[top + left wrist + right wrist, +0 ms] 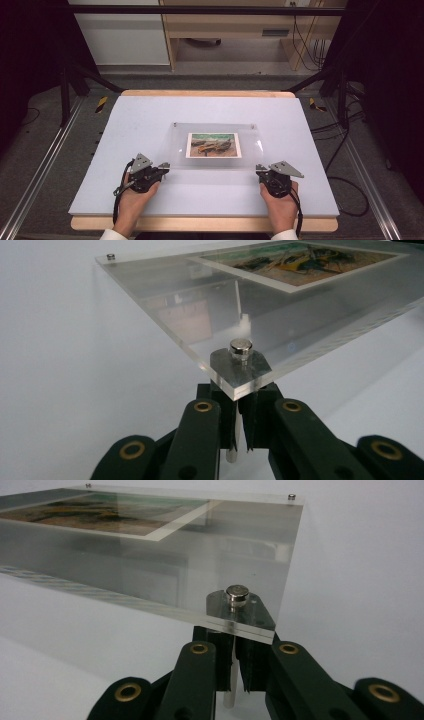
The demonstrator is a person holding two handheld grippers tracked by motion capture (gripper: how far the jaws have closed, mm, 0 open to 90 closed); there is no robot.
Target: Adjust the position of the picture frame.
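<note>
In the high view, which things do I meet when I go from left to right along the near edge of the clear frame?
Left gripper → clear acrylic frame → picture inside it → right gripper. Both grippers are shut on the pegs under the frame's near corners.

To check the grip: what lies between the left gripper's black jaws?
In the left gripper view, a thin silver post under the clear acrylic panel's corner stands between the shut jaws.

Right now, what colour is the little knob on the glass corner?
Shiny silver knob, best in the left gripper view.
</note>
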